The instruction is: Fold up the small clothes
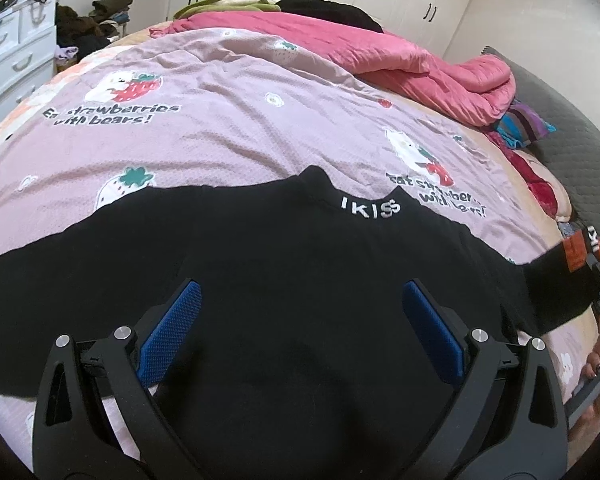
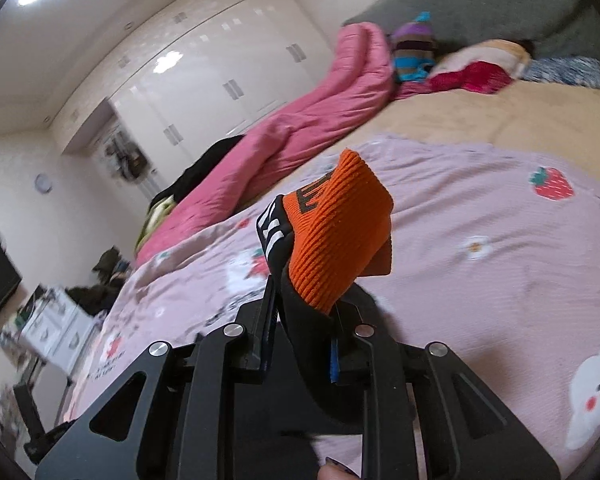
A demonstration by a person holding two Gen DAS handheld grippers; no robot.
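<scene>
Over the black sweater [image 1: 284,280], my left gripper [image 1: 300,328] hangs with jaws wide apart, holding nothing. My right gripper [image 2: 304,328] has its jaws clamped on the sweater's orange cuff [image 2: 336,232], lifted off the lilac strawberry quilt [image 1: 228,136]. Beyond the sweater lies a pink duvet [image 1: 400,60].

Black sweater [image 1: 284,264] lay spread flat on the bed, collar pointing away, white "IKISS" lettering on the neck. Left sleeve stretched out flat along the cover. Right sleeve was lifted off the bed, its orange ribbed cuff [image 2: 336,232] raised and folded over, black lettering partly visible on it.
</scene>
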